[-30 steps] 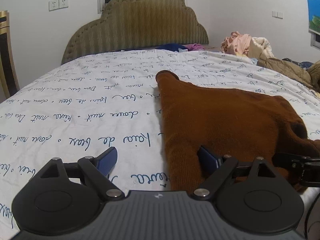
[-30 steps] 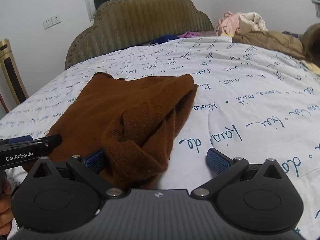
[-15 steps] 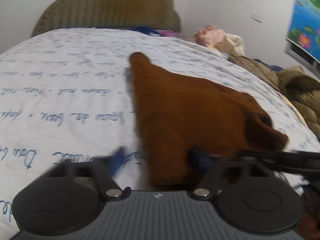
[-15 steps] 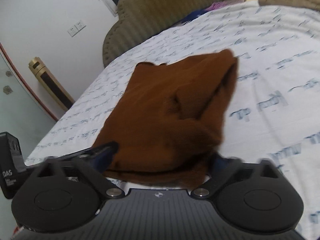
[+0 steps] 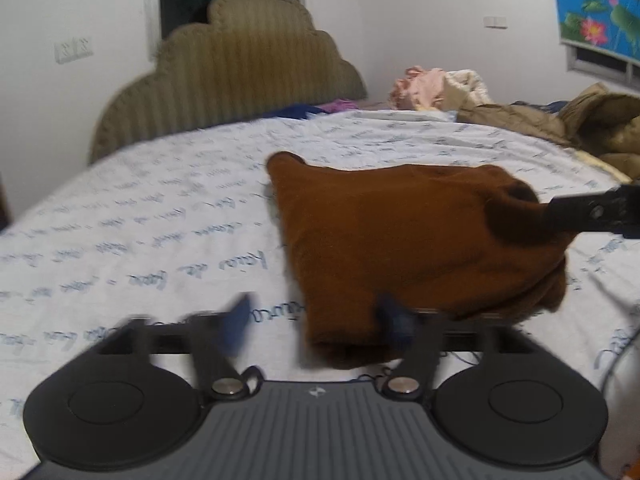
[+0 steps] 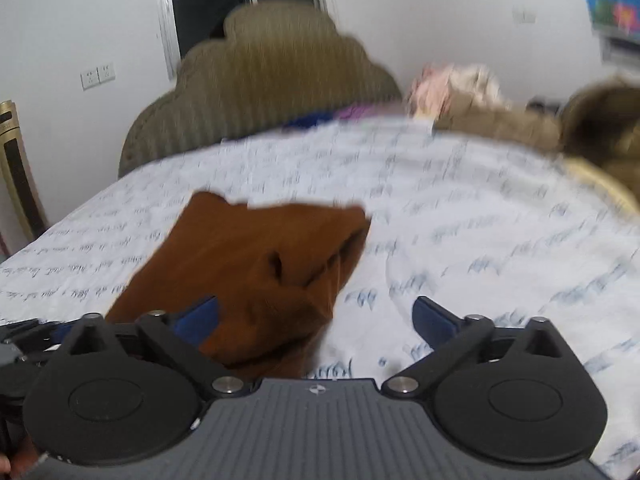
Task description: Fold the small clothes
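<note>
One brown knit garment (image 5: 408,240) lies bunched and only partly folded on the bed (image 5: 140,240), so the judgement is that the neat fold remains undone. Left tongs (image 5: 320,320) and right tongs (image 6: 316,316) both gape wide at its near hem, gripping nothing. Sheet lies bare on either side; piled clothes (image 5: 440,84) crowd the far right edge, near the headboard (image 5: 240,68).
</note>
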`<state>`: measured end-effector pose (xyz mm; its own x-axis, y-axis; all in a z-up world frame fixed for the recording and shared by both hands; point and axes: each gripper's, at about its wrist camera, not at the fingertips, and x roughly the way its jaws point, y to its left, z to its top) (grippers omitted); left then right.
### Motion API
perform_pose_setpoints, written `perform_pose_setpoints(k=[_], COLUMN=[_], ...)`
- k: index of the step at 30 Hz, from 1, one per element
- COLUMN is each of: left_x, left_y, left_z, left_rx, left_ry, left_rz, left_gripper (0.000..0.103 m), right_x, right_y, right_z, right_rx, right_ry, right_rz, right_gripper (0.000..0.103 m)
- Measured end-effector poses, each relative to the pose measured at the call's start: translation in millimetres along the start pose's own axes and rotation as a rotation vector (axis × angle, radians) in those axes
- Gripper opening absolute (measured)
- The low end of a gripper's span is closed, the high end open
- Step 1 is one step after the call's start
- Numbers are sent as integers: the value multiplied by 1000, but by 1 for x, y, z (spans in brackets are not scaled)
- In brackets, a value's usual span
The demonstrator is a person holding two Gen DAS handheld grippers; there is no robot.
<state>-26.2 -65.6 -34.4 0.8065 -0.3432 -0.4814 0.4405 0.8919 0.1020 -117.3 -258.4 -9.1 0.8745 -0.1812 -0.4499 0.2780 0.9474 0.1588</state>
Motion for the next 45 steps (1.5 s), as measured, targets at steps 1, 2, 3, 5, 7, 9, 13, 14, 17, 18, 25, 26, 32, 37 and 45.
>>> perform_pose_setpoints(k=[1, 2, 3, 5, 7, 9, 13, 14, 17, 18, 25, 26, 32, 37, 45], left_x=[-1, 0, 0, 0, -1, -4, -8, -8, -5, -6, -5, -4, -6, -12, -11], left_y=[0, 0, 1, 4, 8, 11, 12, 11, 10, 11, 11, 11, 13, 13, 15], left_z=[0, -1, -2, -4, -6, -9, -14, -16, -18, -18, -18, -18, -11, -14, -14], left_rx=[-1, -5, -13, -43, -76, -99, -106, -100, -82, -83, -85, -86, -121, -123, -134], left_ry=[-1, 7, 17, 28, 39, 43, 62, 75, 112, 112, 126, 129, 224, 244, 246], left_rz=[6, 7, 11, 13, 17, 28, 44, 51, 54, 53, 60, 61, 65, 70, 67], left_gripper=[82, 82, 82, 83, 84, 86, 96, 100, 101, 101, 102, 103, 103, 103, 103], right_x=[-3, -3, -1, 8, 18, 23, 21, 21, 21, 21, 19, 19, 16, 16, 15], right_y=[4, 9, 15, 25, 33, 39, 48, 47, 43, 42, 43, 43, 43, 46, 47], right_z=[0, 0, -3, -11, -24, -37, -50, -52, -55, -54, -54, -55, -52, -48, -50], right_rx=[-12, -16, -12, -3, -2, -17, -90, -89, -73, -72, -87, -85, -59, -52, -62], right_ry=[-3, 4, 22, 83, 135, 184, 183, 190, 190, 189, 192, 194, 228, 278, 265], right_rz=[-2, -9, -20, -51, -80, -113, -161, -157, -141, -139, -138, -136, -131, -133, -139], right_gripper=[103, 103, 103, 103, 103, 103, 103, 103, 103, 103, 103, 103, 103, 103, 103])
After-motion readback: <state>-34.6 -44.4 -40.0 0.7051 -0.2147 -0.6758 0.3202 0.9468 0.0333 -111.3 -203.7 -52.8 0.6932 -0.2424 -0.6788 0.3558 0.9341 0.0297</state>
